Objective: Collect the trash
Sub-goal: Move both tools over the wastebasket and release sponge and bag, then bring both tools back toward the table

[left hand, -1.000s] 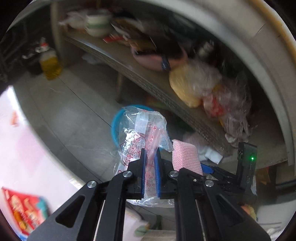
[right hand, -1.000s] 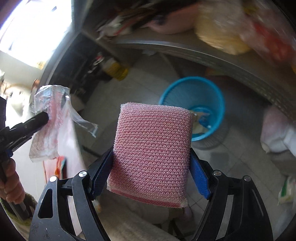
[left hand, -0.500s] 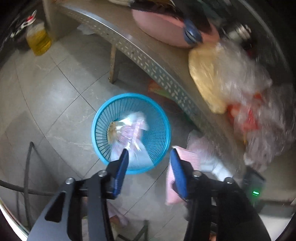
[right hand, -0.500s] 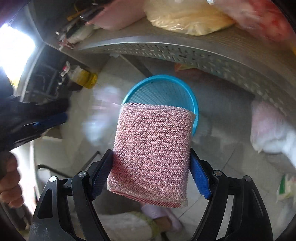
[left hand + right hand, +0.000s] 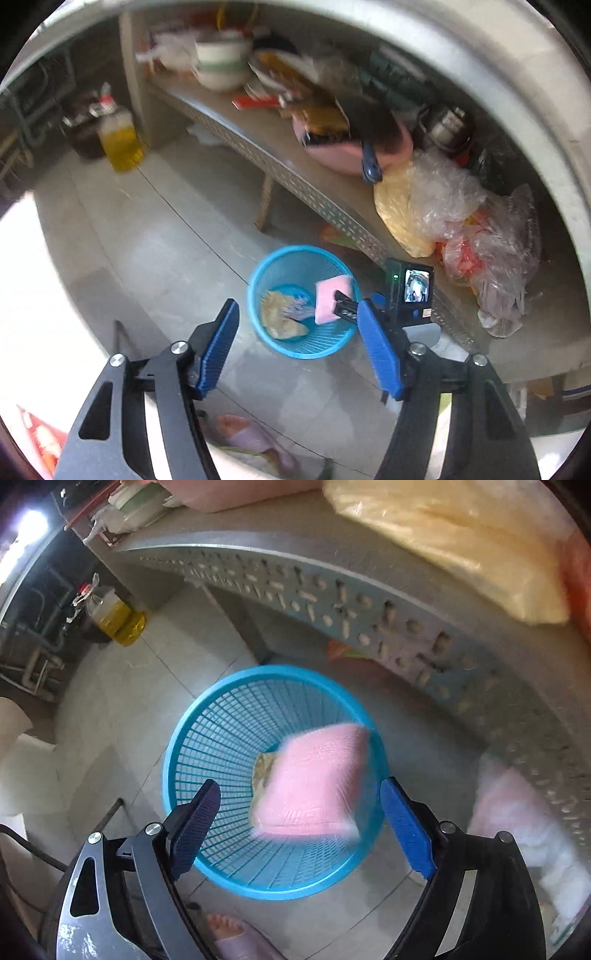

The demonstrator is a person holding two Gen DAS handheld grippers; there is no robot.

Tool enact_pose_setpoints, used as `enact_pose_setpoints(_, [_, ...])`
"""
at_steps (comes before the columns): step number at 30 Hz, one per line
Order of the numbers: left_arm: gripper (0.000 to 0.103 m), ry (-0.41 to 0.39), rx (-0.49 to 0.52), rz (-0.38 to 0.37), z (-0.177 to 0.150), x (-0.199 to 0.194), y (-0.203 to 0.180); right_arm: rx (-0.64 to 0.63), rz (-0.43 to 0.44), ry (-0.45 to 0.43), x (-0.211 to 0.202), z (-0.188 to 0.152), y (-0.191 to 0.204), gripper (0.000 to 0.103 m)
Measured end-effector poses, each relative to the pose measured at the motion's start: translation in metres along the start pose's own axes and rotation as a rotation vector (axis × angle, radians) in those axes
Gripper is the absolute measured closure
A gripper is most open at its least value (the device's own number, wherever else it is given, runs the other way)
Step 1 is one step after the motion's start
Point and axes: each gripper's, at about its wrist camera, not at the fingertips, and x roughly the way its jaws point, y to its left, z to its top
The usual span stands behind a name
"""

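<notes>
A blue mesh trash basket point(image 5: 258, 325) stands on the tiled floor; it fills the middle of the right wrist view point(image 5: 192, 738). A pink sponge point(image 5: 314, 779), blurred, is in the air over the basket's mouth, free of both fingers; it also shows in the left wrist view point(image 5: 330, 299). My right gripper point(image 5: 299, 823) is open and empty just above the basket. My left gripper point(image 5: 295, 347) is open and empty, higher above the basket. A clear plastic bag and other scraps point(image 5: 282, 315) lie in the basket's bottom.
A perforated metal shelf point(image 5: 314, 199) runs beside the basket, loaded with plastic bags point(image 5: 443, 206), a pink basin point(image 5: 354, 147) and bowls point(image 5: 218, 62). A yellow oil bottle point(image 5: 120, 140) stands on the floor at the left. A foot in a slipper point(image 5: 229, 934) is near the basket.
My left gripper opened and dropped the plastic bag into the basket, then rose. My right gripper moved over the basket and opened; the pink sponge has left it and is falling.
</notes>
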Motion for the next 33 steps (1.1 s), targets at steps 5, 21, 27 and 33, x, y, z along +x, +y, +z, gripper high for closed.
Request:
enact_pose_setpoints(5, [0.029,-0.131,-0.029,0.031,-0.042,-0.067,0.027,-0.008,0.03,-0.065,-0.036,-0.025,-0.009,0.018])
enact_pose_setpoints(21, [0.018,-0.329,-0.199,0.215,-0.201,-0.195,0.096,-0.329,0.053,-0.338,-0.186,-0.063,0.097,0.008])
enact_pose_setpoints(27, [0.006,-0.438,-0.342,0.275,-0.261,-0.242,0.126,-0.561,0.097,-0.412,-0.225,-0.085,0.177,0.008])
enact_pose_setpoints(33, [0.006,-0.492,-0.445,0.326,-0.312,-0.265,0.151,-0.8,0.319,-0.345,-0.233,-0.115,0.252,0.008])
